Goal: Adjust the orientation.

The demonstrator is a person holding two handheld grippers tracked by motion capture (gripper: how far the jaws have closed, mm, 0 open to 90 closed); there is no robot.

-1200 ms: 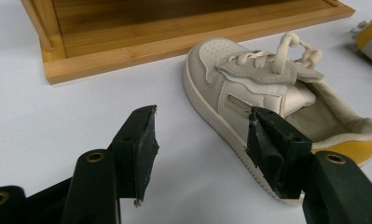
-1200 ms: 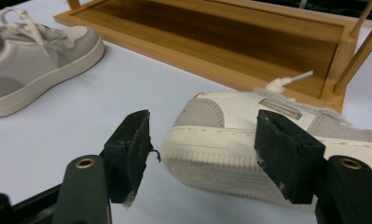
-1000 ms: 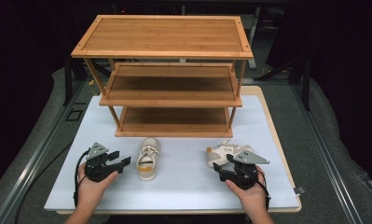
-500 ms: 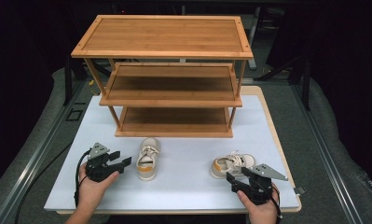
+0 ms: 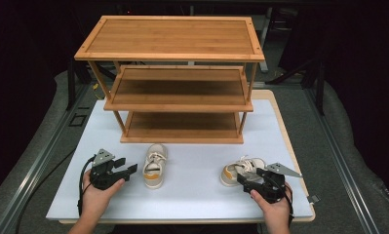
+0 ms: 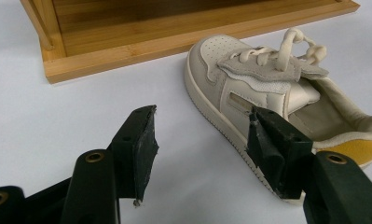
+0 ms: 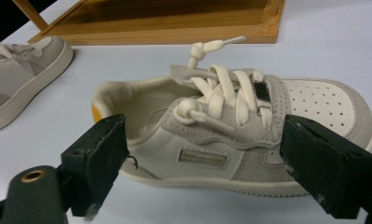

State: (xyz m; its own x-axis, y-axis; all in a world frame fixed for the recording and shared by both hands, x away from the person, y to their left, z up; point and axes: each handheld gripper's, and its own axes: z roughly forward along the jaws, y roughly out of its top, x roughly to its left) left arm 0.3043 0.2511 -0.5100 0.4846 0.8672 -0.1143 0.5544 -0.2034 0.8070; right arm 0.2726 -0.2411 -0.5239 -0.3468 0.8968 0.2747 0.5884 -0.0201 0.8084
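Nearest the person, two hands at the bench's front edge, each bearing a black two-jaw tool. Left tool (image 5: 126,170): jaws apart with nothing between them, resting low over the white bench (image 5: 192,195), pointed toward the left shoe (image 5: 154,165); in the left gripper view (image 6: 200,154) one jaw stands in front of that shoe's side near the heel, whether touching cannot be told, the other over bare bench. Right tool (image 5: 245,179): jaws apart, having just been opening, set just behind the right shoe (image 5: 241,169); in the right gripper view (image 7: 204,158) the right shoe (image 7: 239,135) lies past the pads, seen between them, side-on, and neither pad presses on it. Shoes: a pair of small cream sneakers with yellow heel patches and pale laces, both upright on their soles on the bench, well apart from each other, the left shoe (image 6: 267,98) with its toe toward the rack, the right shoe lying crosswise. Beyond them, a three-tier wooden shoe rack (image 5: 175,36) stands at the middle of the bench, its bottom shelf just behind the left shoe. Dark surroundings farther off.
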